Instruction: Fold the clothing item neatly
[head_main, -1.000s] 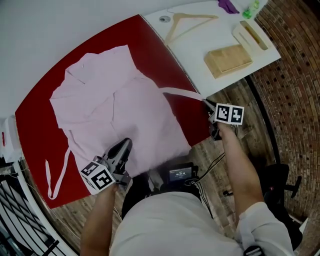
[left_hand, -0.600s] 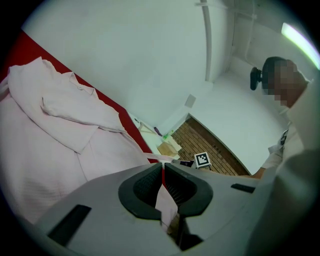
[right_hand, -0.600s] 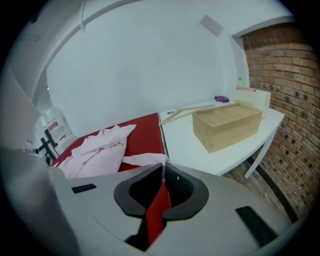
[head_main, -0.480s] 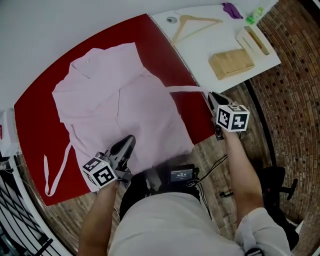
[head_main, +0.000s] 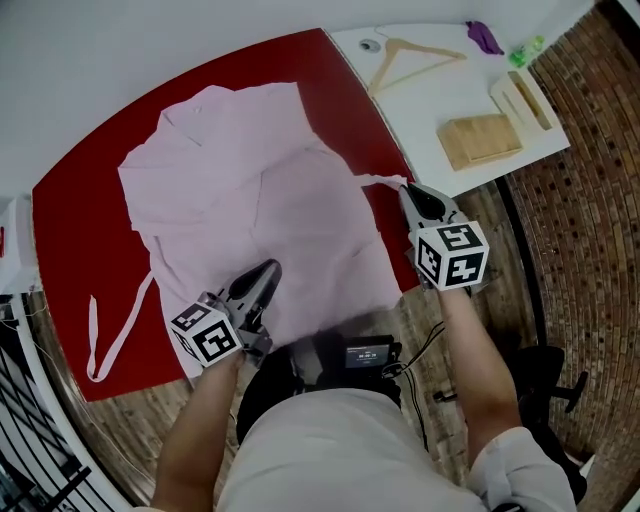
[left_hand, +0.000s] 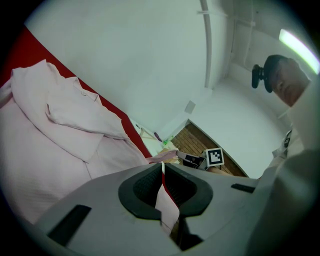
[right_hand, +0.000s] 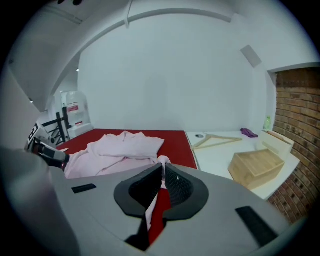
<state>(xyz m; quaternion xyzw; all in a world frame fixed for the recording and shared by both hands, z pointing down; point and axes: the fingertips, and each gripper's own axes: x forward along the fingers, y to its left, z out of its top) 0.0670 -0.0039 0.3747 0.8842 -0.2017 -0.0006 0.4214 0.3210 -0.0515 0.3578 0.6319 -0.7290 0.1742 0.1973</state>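
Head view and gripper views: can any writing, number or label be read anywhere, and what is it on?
No text reads clearly.
Small screen at the person's waist: light characters, too blurred to read.
Red label on a white container: too small to read.
Left cube and right cube: black-and-white square patterns, no words.

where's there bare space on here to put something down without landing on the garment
Red cover, left side: bare between the pink garment and the cover's edge, above the loose strap. White table: open patch between the hanger and the wooden box. Crowded at that table's right end, around the box and wooden tray.
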